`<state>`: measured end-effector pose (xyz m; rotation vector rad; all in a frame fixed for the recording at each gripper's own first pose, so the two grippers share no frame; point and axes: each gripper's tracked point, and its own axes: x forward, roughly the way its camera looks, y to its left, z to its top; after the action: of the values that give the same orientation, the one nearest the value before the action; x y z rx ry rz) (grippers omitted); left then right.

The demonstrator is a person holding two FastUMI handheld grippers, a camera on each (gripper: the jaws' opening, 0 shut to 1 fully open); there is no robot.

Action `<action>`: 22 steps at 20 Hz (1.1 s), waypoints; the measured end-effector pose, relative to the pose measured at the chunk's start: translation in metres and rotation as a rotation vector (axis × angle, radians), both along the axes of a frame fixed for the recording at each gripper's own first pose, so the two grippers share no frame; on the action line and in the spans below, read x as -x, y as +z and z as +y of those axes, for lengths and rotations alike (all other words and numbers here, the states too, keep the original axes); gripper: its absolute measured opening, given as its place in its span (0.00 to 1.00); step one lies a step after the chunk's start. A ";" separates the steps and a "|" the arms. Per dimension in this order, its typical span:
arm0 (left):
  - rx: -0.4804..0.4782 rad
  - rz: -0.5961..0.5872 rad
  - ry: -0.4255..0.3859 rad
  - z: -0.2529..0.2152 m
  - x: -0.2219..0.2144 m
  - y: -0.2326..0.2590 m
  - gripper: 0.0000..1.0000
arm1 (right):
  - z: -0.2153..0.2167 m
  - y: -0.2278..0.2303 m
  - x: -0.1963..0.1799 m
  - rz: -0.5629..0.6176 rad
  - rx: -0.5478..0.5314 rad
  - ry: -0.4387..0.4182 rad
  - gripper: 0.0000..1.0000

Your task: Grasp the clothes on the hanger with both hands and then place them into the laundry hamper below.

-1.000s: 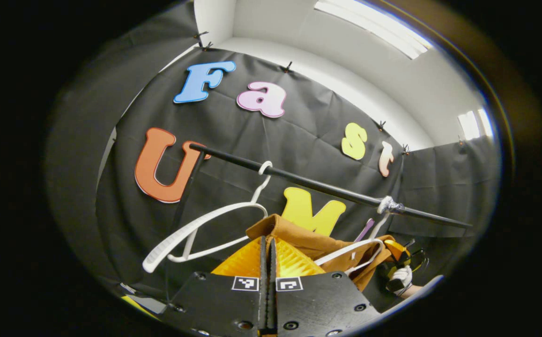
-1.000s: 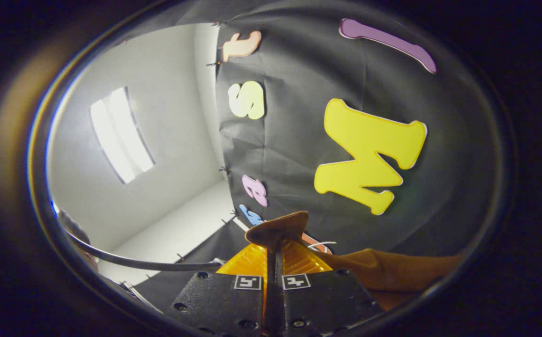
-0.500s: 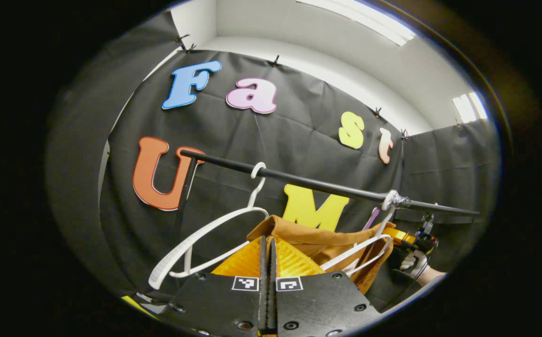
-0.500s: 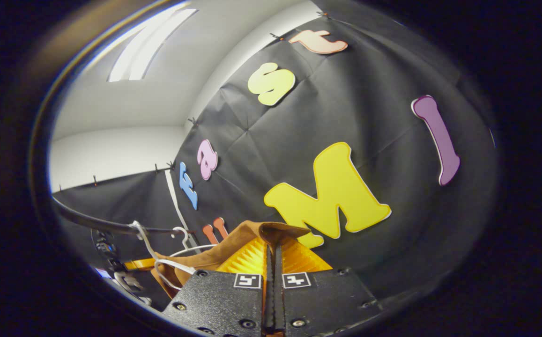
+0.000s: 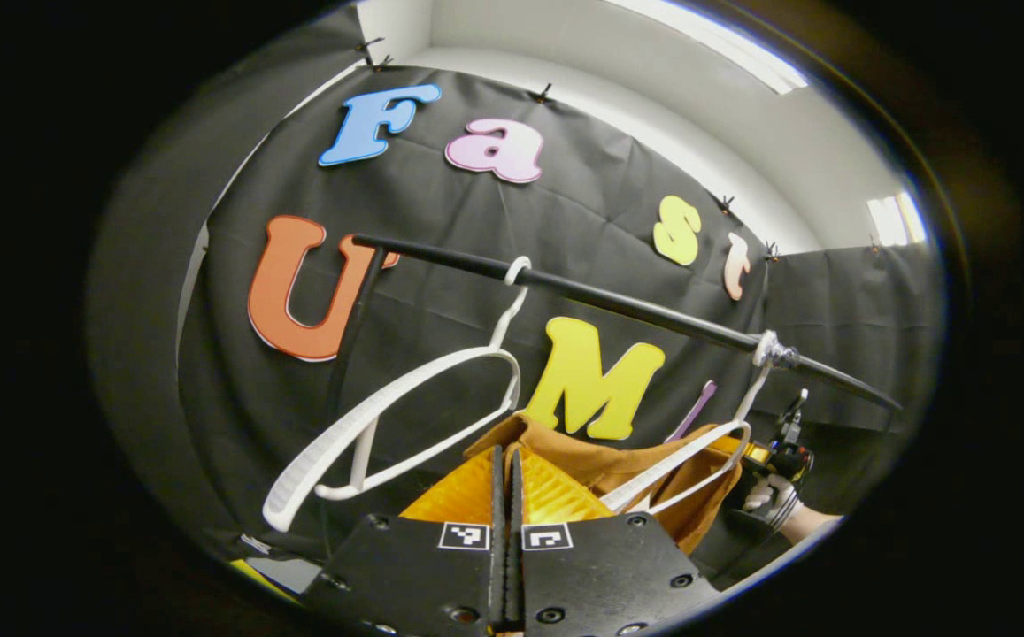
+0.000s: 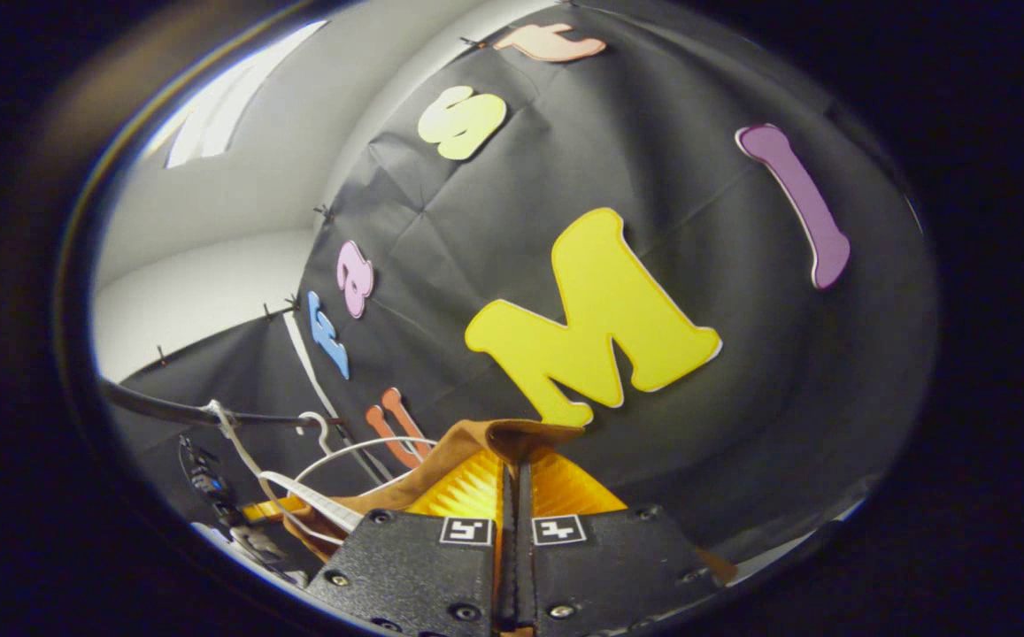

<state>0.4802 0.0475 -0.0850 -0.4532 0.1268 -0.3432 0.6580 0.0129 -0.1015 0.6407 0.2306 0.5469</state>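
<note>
In the left gripper view my left gripper is shut, pinching a fold of the brown garment. The cloth stretches right to the far right gripper, held by a gloved hand. A white hanger lies across the garment and hooks onto the black rail. In the right gripper view my right gripper is shut on another fold of the brown garment. That cloth runs left past the white hanger toward the left gripper.
A second white hanger, bare, hangs from the rail left of the garment. The rail's black upright post stands at its left end. In the right gripper view the rail crosses low on the left. Black cloth walls stand close behind.
The right gripper swung round from facing the ceiling corner to facing the wall. The rail sits higher in the left gripper view and the garment hangs lower below it. Both grippers stayed shut.
</note>
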 end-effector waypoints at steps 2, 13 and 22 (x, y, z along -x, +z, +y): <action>0.051 0.027 0.006 0.003 0.003 -0.013 0.00 | -0.002 -0.016 -0.002 0.054 -0.049 0.004 0.03; 0.195 0.158 0.158 0.026 0.057 -0.128 0.00 | 0.022 -0.116 0.053 0.230 -0.099 0.072 0.03; 0.163 0.282 0.069 -0.042 0.118 -0.187 0.00 | 0.098 -0.088 0.148 0.234 -0.185 0.264 0.03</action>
<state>0.3626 0.0052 -0.2720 -0.6653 0.3589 -0.2206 0.5101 0.1107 -0.1893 0.8620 0.4939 0.7535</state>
